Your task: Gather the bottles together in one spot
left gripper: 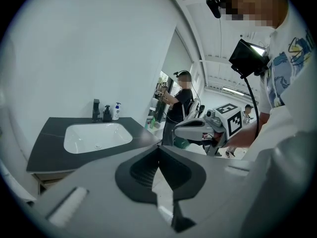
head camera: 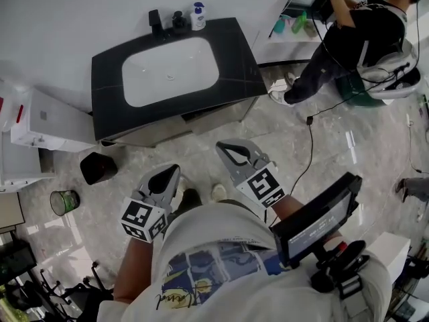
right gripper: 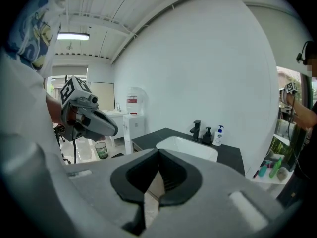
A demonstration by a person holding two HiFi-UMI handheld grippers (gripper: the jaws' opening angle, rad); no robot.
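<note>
Both claws are shut with nothing between them: the left claw [head camera: 171, 174] and the right claw [head camera: 225, 150] hang over the floor, well short of the white oval sink [head camera: 171, 72] set in the black bench [head camera: 107, 79].

Behind the sink, the white pump bottle with a blue top [head camera: 198, 17] stands upright, just beside a black pump dispenser [head camera: 178, 21] and the black tap [head camera: 155, 22]. That pairing would fit bottles already gathered, or ones waiting for others to join them.

Any grip here is best taken on a bottle's body below the pump. The bottle should be kept upright and clear of the tap.

Right of the sink, green and teal bottles [head camera: 299, 24] on a white shelf are small and partly screened by another person. Their number is unclear, as is whether the black dispenser is loose.
</note>
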